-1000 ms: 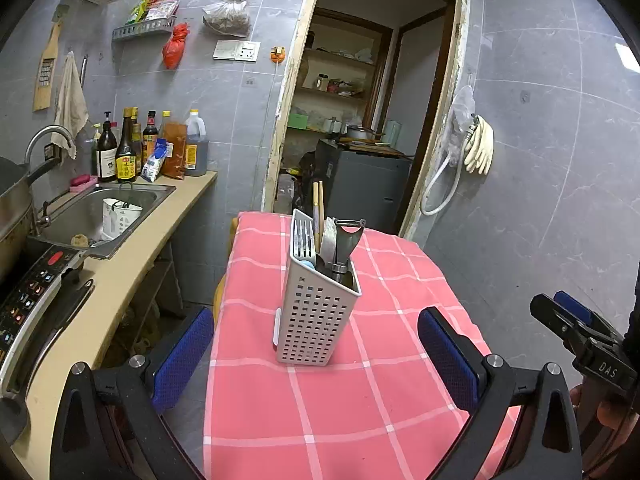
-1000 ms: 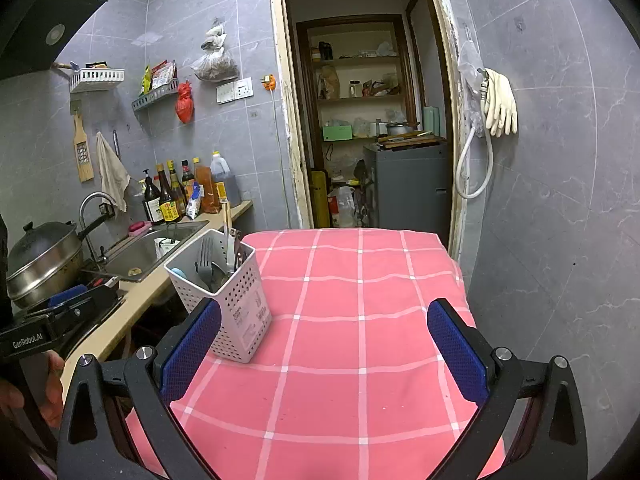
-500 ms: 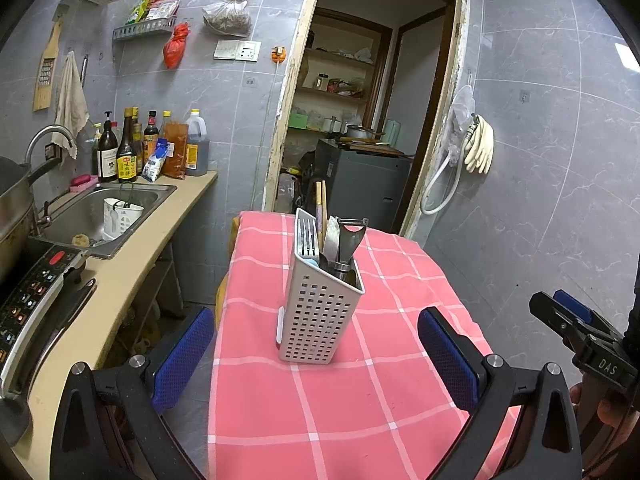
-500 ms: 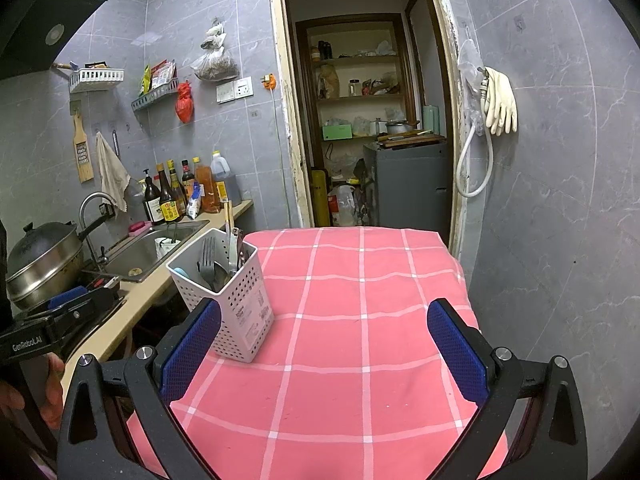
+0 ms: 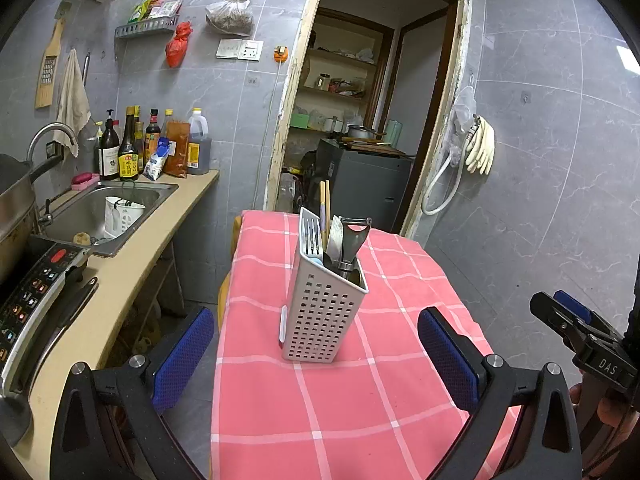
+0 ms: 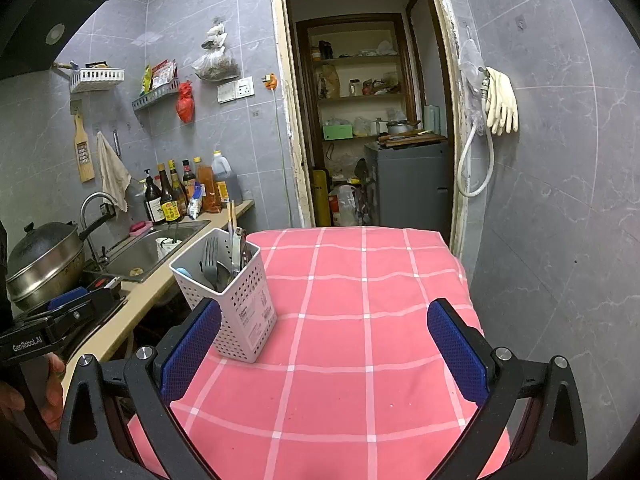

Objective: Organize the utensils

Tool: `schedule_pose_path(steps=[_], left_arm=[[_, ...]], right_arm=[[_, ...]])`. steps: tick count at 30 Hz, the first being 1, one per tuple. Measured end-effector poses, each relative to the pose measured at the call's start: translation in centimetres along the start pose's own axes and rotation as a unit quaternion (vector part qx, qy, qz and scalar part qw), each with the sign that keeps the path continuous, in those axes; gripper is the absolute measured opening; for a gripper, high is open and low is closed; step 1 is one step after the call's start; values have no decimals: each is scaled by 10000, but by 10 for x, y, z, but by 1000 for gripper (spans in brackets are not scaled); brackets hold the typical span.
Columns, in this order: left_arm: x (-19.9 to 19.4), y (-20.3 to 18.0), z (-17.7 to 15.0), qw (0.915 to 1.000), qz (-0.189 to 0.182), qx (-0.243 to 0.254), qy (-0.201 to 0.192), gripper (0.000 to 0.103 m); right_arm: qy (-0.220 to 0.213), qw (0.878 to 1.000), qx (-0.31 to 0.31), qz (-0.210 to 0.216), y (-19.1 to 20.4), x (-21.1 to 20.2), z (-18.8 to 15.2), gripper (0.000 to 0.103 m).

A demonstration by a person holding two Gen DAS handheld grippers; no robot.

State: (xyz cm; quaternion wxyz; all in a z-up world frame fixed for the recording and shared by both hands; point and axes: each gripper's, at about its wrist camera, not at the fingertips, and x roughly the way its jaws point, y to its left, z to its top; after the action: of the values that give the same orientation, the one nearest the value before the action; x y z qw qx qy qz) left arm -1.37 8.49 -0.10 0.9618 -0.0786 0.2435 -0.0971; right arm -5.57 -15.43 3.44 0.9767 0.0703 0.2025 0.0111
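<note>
Ahead of my left gripper (image 5: 316,354), spread and empty, the utensil caddy (image 5: 323,304) now sits slightly closer on the worktop (image 5: 360,408); right gripper (image 6: 324,346) likewise spread. Utensils appear stowed.

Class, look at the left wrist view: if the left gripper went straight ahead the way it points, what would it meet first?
Probably the white utensil holder, standing on the pink tablecloth between the open fingers of the left gripper; depth is uncertain.
</note>
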Motion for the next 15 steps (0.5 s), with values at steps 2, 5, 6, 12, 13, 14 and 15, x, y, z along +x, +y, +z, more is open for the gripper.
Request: schedule_pose_path(steps=[2, 5, 6, 12, 13, 14, 15], left_arm=[[-1, 1, 0, 10000, -6, 8, 9, 102], [-1, 1, 0, 10000, -3, 11, 7, 102], [-1, 1, 0, 10000, -3, 11, 7, 102], [-1, 1, 0, 10000, -3, 13, 7, 102], [-1, 2, 0, 10000, -7, 11, 9, 102], [-1, 2, 0, 10000, -9, 11, 13, 102], [-1, 2, 0, 10000, -10, 12, 14, 102]], right_arm=[[4, 10000, 3, -1, 2, 0, -1, 101], [4, 10000, 2, 3, 2, 0, -1, 101], [2, 10000, 3, 2, 1, 0, -1, 101], [4, 10000, 3, 6, 3, 0, -1, 101], [6, 10000, 3, 5, 4, 0, -1, 101], [7, 10000, 6, 6, 5, -1, -2, 101], [5, 10000, 5, 2, 4, 0, -1, 101]])
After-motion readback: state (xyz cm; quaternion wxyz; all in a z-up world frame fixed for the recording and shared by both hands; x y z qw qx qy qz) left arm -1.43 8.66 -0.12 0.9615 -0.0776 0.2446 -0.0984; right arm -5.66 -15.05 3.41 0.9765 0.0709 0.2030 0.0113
